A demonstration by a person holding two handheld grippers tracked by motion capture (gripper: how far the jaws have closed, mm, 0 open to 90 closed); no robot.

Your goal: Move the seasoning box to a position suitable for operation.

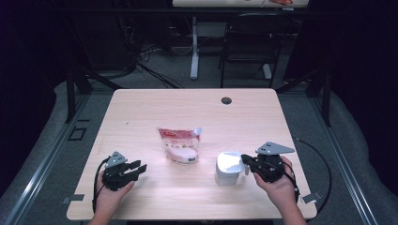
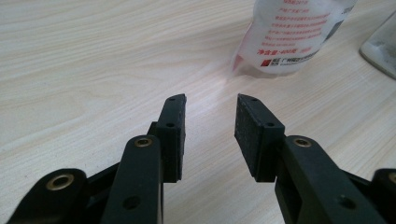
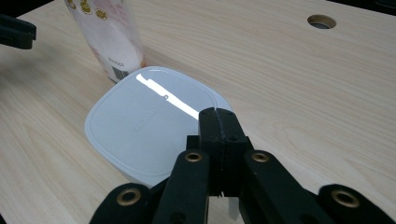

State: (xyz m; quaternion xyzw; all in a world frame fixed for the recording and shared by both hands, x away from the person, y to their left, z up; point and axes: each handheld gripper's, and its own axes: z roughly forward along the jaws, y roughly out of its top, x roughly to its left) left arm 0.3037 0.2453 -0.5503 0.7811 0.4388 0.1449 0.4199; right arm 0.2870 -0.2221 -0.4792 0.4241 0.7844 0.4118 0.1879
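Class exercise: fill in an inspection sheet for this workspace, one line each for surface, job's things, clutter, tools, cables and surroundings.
Surface: light wooden table, a round cable hole near the far edge.
Job's things: pink-and-white pouch with spout at centre; white lidded container to its right.
Clutter: nothing seen.
Tools: left tool open, nothing between its jaws, facing the pouch; right tool shut, at the container's lid edge.
Cables: one black cable loops from the right tool, another from the left.
Surroundings: dark room, chair and another table's leg beyond.
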